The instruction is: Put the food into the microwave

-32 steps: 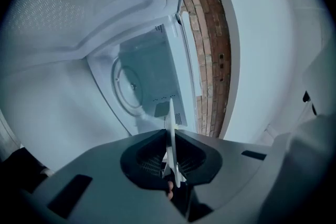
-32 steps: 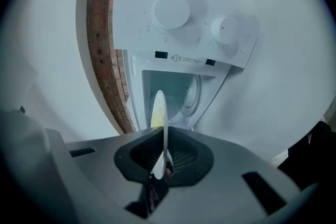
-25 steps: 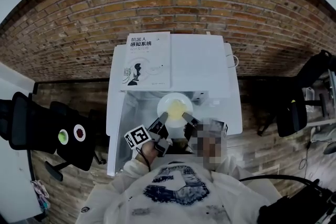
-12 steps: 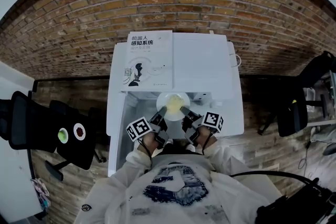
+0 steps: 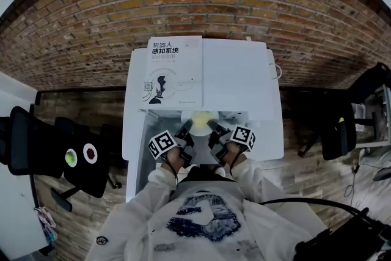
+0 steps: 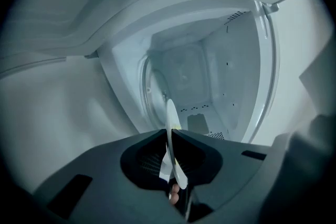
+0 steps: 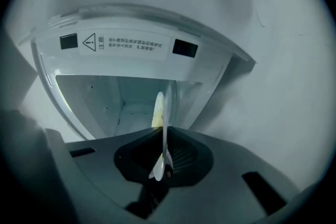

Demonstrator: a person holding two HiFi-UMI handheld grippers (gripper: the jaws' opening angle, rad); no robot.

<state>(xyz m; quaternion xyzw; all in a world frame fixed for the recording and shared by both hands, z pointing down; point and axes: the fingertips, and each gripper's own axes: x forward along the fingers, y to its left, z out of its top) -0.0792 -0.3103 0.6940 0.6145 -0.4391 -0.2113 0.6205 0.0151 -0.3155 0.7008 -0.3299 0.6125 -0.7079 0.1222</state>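
A: Plate of food (image 5: 200, 121), where is it?
B: At the mouth of the microwave (image 5: 235, 79). The left tool (image 5: 184, 128) and the right tool (image 5: 214, 126) each pinch an opposite rim.
A: Handling?
B: Probably stiff, thin, breakable and slick. Grip the bare rim and carry it level so the food doesn't slide.

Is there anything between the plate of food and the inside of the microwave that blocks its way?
Nothing visible does. The microwave door stands open, and the cavity beyond the plate, held by the left gripper and the right gripper, looks empty.
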